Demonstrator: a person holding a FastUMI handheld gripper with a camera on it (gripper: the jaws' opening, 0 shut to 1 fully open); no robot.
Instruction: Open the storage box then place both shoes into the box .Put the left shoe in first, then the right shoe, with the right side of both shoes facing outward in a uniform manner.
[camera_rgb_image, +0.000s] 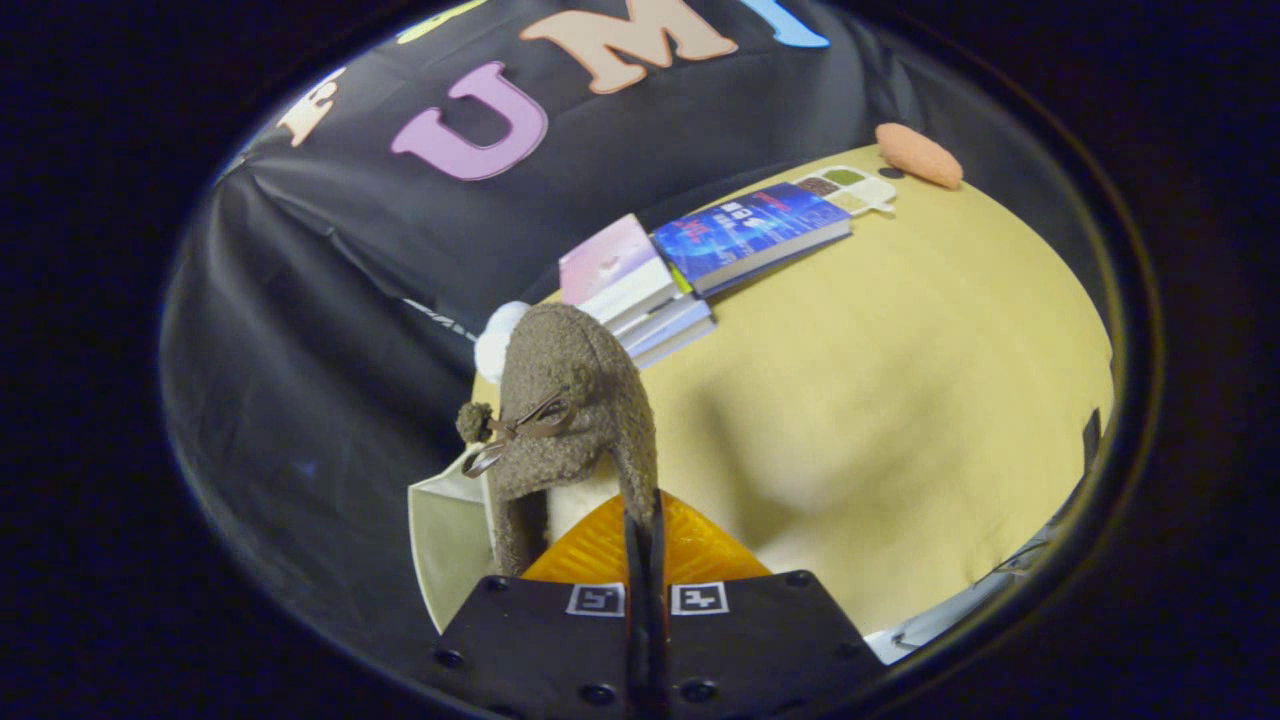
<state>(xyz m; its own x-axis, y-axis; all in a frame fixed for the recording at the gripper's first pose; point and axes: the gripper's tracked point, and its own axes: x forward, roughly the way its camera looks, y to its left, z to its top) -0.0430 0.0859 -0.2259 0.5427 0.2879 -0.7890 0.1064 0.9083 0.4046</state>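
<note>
Between the orange fingers (600, 550) of the hand-held gripper (645, 540), which are pinching nearly closed on its collar, a brown fuzzy shoe (575, 400) is hanging above the counter (900, 400). Just beside it, the storage box (450, 530) is showing a pale wall. Lowering squarely, bow side outward, seems wise. Beyond, books (700, 255) are lying.

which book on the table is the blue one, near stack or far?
The far book, lying alone beside the palette. The stack, nearer the shoe pinched in the gripper, has a pink cover on top.
</note>
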